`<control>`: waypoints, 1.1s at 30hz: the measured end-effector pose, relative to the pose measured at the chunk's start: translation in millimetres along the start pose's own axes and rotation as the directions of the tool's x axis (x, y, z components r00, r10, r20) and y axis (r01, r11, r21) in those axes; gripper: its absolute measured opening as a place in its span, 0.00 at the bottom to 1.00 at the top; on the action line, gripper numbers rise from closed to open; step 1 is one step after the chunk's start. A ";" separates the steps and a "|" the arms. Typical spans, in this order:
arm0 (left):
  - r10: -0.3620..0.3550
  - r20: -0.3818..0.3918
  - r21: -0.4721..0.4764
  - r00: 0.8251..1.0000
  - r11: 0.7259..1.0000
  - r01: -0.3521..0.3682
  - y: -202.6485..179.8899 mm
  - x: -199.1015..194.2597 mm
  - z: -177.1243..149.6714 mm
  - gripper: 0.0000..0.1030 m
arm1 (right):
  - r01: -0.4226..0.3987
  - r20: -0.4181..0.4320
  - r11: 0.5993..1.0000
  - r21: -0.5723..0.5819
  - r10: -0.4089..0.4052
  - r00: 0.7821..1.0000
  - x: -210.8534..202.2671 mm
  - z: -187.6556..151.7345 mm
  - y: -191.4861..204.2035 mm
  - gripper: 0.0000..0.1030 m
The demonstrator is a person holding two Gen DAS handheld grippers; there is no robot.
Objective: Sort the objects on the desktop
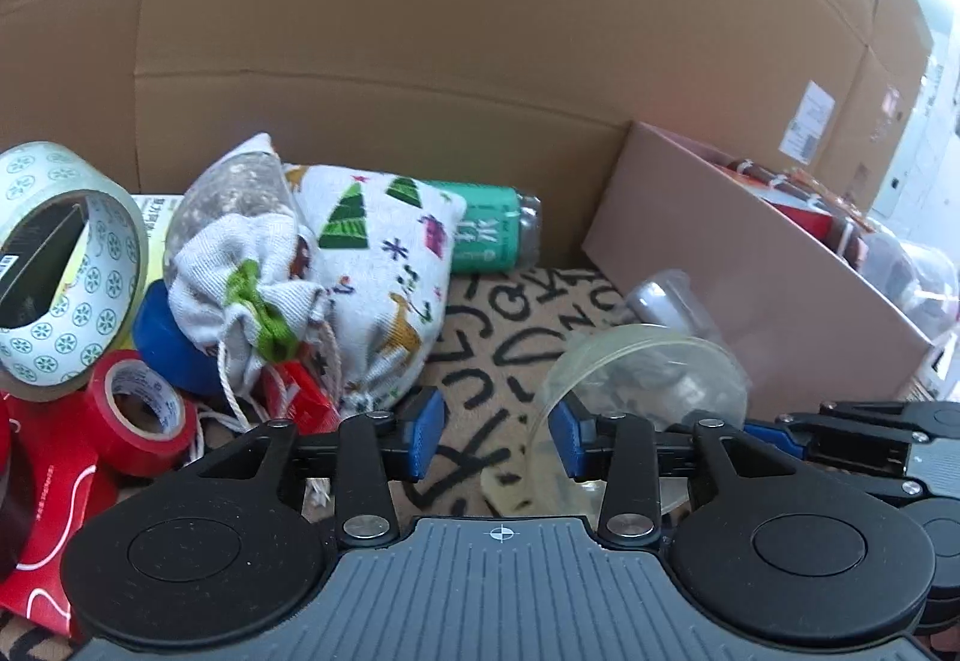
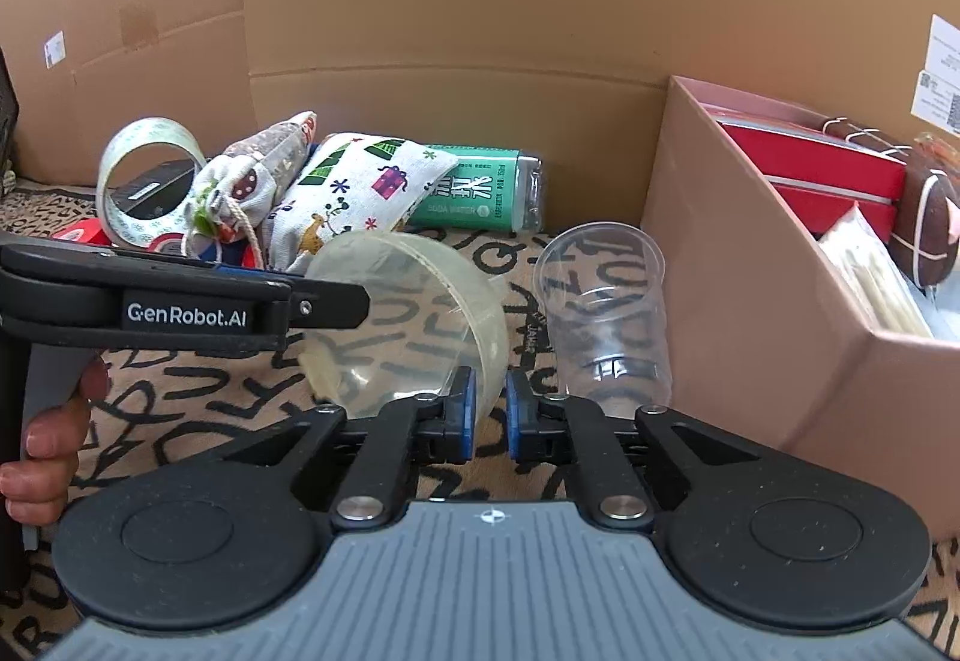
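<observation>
A clear plastic bowl (image 2: 408, 319) is tipped on its side on the letter-print mat (image 2: 198, 421). My right gripper (image 2: 489, 415) is shut on the bowl's rim. My left gripper (image 1: 495, 436) is open, its right finger (image 1: 567, 436) beside the same bowl (image 1: 642, 379), nothing between the pads. It shows side-on in the right wrist view (image 2: 336, 304) at the bowl's left rim. A clear plastic cup (image 2: 606, 313) stands next to the bowl, by the pink box (image 2: 750, 301).
A pile lies at the left: printed cloth pouches (image 1: 372, 265), a green soda can (image 1: 492, 229), clear tape roll (image 1: 66, 265), red tape roll (image 1: 141, 409), blue tape (image 1: 165, 343). The pink box holds red boxes (image 2: 816, 169). Cardboard walls (image 1: 420, 30) close the back.
</observation>
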State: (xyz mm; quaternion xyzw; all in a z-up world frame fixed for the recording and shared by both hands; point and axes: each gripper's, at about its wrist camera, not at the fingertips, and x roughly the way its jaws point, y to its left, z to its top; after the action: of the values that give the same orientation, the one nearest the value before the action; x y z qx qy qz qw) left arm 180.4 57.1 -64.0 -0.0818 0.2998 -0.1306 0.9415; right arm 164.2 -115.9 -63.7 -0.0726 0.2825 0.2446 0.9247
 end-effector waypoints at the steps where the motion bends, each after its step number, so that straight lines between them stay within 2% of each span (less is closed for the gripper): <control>1: -0.004 -0.009 0.008 1.000 1.000 0.004 -2.0 -1.4 -1.2 0.53 | -0.004 0.001 1.000 -0.002 0.004 1.000 -2.1 -0.1 1.0 0.09; 3: -0.011 -0.025 0.024 1.000 1.000 0.012 -5.8 -5.1 -4.7 0.45 | -0.010 0.005 1.000 -0.011 0.010 1.000 -6.8 -0.3 3.4 0.09; 4: -0.015 -0.033 0.030 0.999 0.999 0.016 -8.2 -6.6 -6.4 0.36 | -0.013 0.008 1.000 -0.015 0.013 1.000 -9.0 -0.5 4.5 0.09; 5: -0.017 -0.042 0.034 0.999 0.999 0.018 -10.4 -7.1 -8.0 0.17 | -0.016 0.010 1.000 -0.019 0.016 1.000 -11.4 -0.6 5.4 0.09; 8: -0.023 -0.064 0.026 0.998 0.999 0.025 -12.0 -11.5 -11.6 0.08 | -0.019 0.014 0.999 -0.030 0.019 1.000 -18.1 -1.5 7.0 0.09; 11: -0.012 -0.071 0.031 0.997 0.999 0.014 -15.4 -17.1 -12.9 0.04 | -0.018 0.022 0.999 -0.037 0.018 1.000 -25.7 -2.8 7.5 0.09; 17: 0.028 -0.097 0.026 0.995 0.999 -0.026 -25.5 -33.1 -12.2 0.03 | -0.031 0.042 0.998 -0.047 0.032 0.999 -43.8 -5.8 9.3 0.09; 21: 0.049 -0.082 0.024 0.995 0.999 -0.047 -34.0 -48.8 -11.1 0.02 | -0.047 0.056 0.997 -0.056 0.050 0.997 -58.7 -7.8 11.7 0.06; 33: 0.015 -0.042 0.050 0.999 0.999 -0.013 -63.8 -75.7 2.0 0.02 | -0.059 0.135 0.998 -0.003 0.059 0.989 -97.8 -9.1 -5.8 0.06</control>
State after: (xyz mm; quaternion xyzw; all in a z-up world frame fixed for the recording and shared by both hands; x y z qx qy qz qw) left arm 109.5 18.8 -6.5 -0.0534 0.3171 -0.1331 0.9375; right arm 92.1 -163.7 -16.7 -0.0471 0.2216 0.2761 0.9341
